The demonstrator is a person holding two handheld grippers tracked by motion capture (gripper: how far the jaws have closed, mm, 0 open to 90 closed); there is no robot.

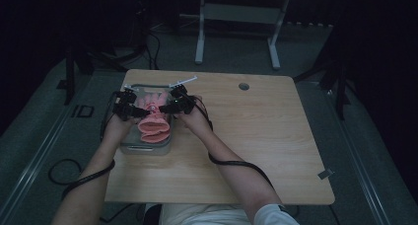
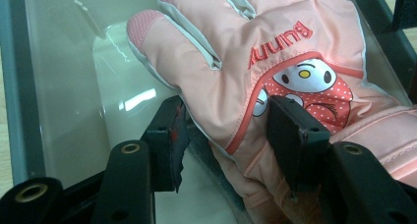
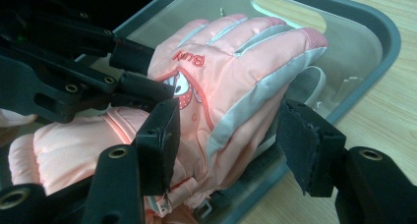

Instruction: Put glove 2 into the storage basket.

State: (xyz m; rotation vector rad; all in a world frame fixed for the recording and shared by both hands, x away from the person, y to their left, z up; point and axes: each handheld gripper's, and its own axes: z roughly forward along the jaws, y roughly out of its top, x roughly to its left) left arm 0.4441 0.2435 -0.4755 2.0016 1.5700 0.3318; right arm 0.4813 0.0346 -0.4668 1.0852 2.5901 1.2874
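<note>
A pink padded glove (image 1: 154, 124) with a cartoon patch lies in a clear grey-rimmed tray (image 1: 124, 147) at the table's left side. In the left gripper view the glove (image 2: 236, 62) has its side between the jaws of my left gripper (image 2: 226, 135). One pad rests on the patch, the other at the glove's edge, and the jaws stand wide apart. In the right gripper view my right gripper (image 3: 228, 145) is open around the glove (image 3: 236, 71), with a gap at its right pad. The left gripper (image 3: 140, 71) shows opposite. A grey part lies under the glove.
The wooden table (image 1: 256, 136) stretches bare to the right of the tray (image 3: 364, 42), with a round hole (image 1: 244, 86) near its far edge. A white stick-like item (image 1: 183, 81) lies just behind the tray. Cables trail from both forearms. A white frame (image 1: 236, 18) stands on the floor behind.
</note>
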